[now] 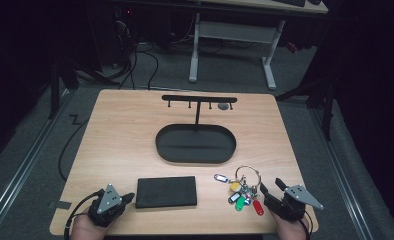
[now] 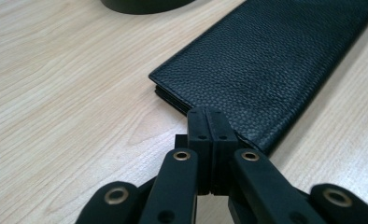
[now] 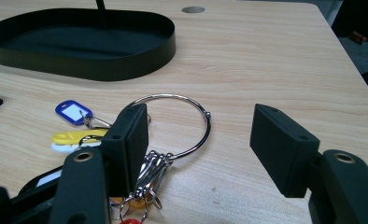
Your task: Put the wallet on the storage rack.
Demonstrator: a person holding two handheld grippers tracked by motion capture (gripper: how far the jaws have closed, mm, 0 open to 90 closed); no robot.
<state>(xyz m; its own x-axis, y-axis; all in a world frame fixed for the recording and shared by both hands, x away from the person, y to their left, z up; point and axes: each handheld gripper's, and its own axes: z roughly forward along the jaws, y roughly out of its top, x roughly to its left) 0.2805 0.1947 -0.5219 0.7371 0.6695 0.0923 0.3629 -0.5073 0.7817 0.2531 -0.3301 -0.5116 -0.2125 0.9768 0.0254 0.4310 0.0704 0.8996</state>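
Beside the untouched key ring point(image 3: 173, 126), the right gripper point(image 3: 201, 140) gapes wide and empty, the left gripper point(image 2: 212, 122) rests clenched by the black wallet point(image 2: 266, 65), nothing yet hung on the hook stand point(image 1: 199, 99).

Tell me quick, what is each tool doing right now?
Left tool: closed, holding nothing, tips at the black wallet.
Right tool: open, empty, by the key ring.
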